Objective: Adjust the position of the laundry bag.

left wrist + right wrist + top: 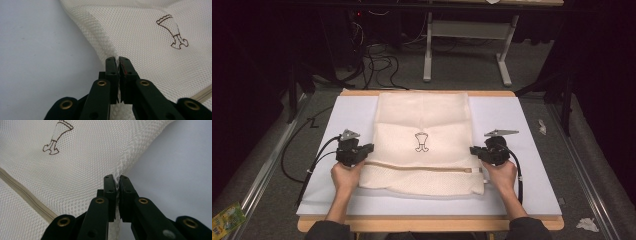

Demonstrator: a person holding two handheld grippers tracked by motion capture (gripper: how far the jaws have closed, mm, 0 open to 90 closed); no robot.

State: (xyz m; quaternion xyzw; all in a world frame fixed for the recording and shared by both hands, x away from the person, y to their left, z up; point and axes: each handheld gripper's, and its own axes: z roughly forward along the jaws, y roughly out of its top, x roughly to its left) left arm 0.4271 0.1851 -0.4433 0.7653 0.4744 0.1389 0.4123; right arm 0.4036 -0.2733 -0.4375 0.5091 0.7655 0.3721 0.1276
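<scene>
Between the two grippers lies a cream mesh laundry bag on the white table. Left gripper pinches its left edge, right gripper its right; a zipper, probably closed, runs nearer the person.

Overhead forward-down; tongs cameras close, sharing mesh bag

A cream mesh laundry bag is lying flat on the white table top, folded over itself. A small brown emblem and a beige zipper are showing across its near part.
</scene>
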